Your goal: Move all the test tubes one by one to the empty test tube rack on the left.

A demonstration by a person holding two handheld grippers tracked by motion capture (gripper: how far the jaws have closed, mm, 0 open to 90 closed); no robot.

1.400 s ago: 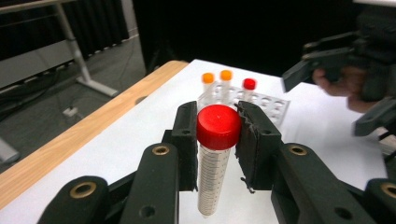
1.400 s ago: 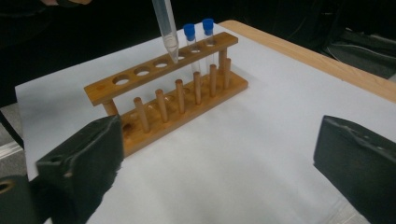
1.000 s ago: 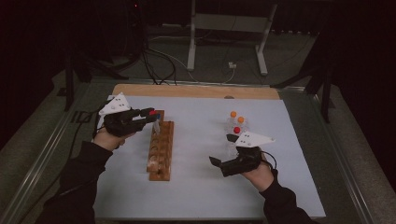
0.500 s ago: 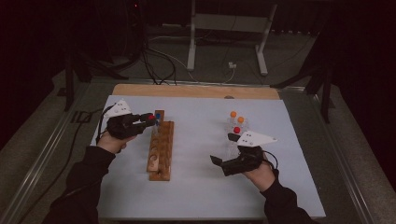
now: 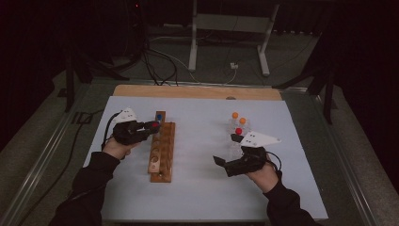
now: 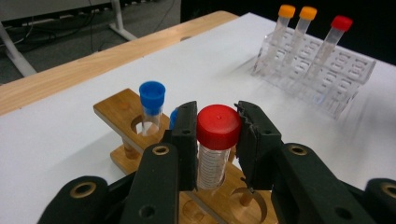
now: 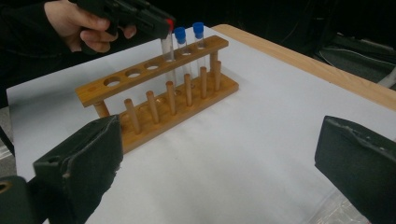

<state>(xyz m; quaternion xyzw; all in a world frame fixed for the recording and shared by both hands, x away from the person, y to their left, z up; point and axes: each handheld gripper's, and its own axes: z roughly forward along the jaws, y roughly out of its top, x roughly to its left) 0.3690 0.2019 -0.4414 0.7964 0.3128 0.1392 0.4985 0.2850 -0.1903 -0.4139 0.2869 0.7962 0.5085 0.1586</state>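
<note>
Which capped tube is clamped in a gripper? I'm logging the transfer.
The red-capped tube over the wooden rack, clamped by the left gripper; the others stand free.

High view dim, dark surround; gripper views brighter, near jaws soft, slight blur.

Both forearms wear dark long sleeves (image 5: 89,188). Each hand holds a black gripper, the left gripper (image 5: 149,127) and the right gripper (image 5: 222,162), with brass-ringed screw holes, a pale three-cornered top plate and a black cable.
</note>
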